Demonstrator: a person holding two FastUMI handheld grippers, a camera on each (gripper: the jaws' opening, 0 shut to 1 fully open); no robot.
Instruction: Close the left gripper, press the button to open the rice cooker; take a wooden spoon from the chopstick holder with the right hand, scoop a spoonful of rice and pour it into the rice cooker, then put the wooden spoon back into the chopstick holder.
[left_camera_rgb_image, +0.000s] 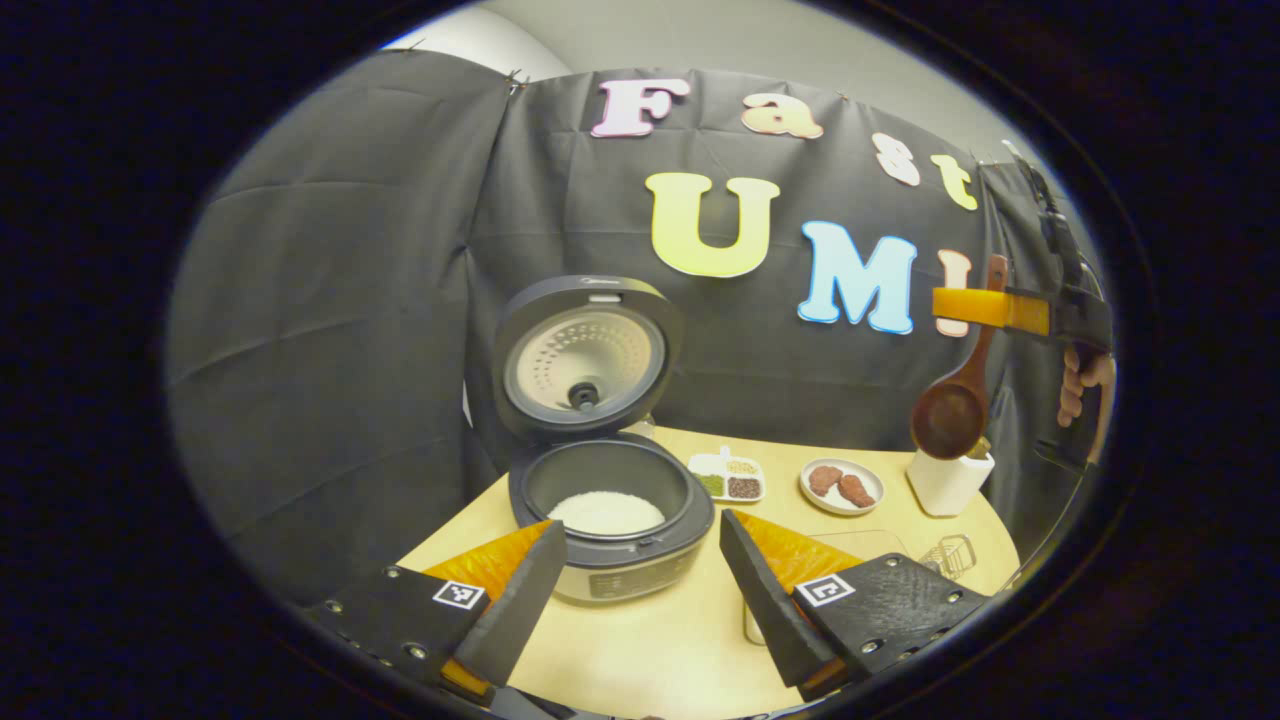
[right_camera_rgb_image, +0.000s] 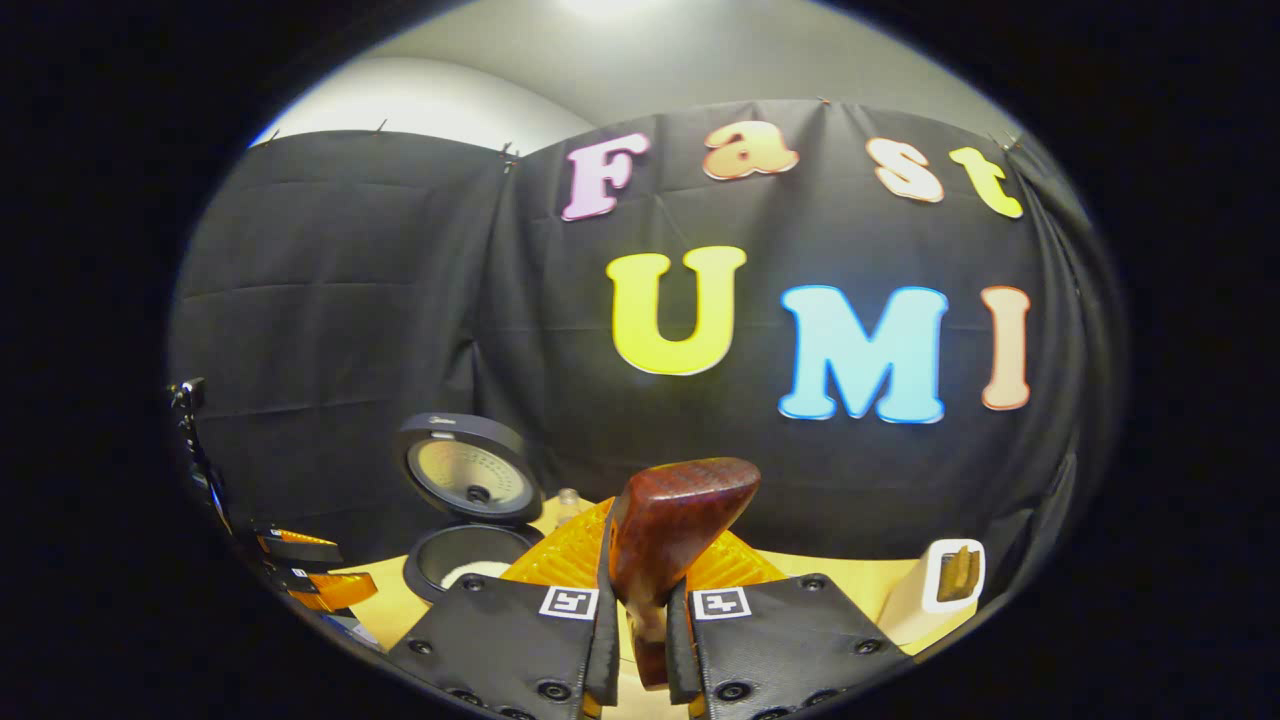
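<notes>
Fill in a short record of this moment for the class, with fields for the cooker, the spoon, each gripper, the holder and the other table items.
rice cooker: lid up, white rice inside
wooden spoon: lifted above the chopstick holder, bowl hanging down
right gripper: shut on the spoon's handle
left gripper: open, holding nothing, in front of the cooker
chopstick holder: white, on the table's right side
other items: divided dish, plate with two brown pieces

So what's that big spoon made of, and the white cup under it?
The spoon looks like dark reddish-brown wood with a polished finish: it shines softly, and faint grain shows in the right gripper view. The holder looks like smooth matte white ceramic or plastic; I can't tell which.
</notes>
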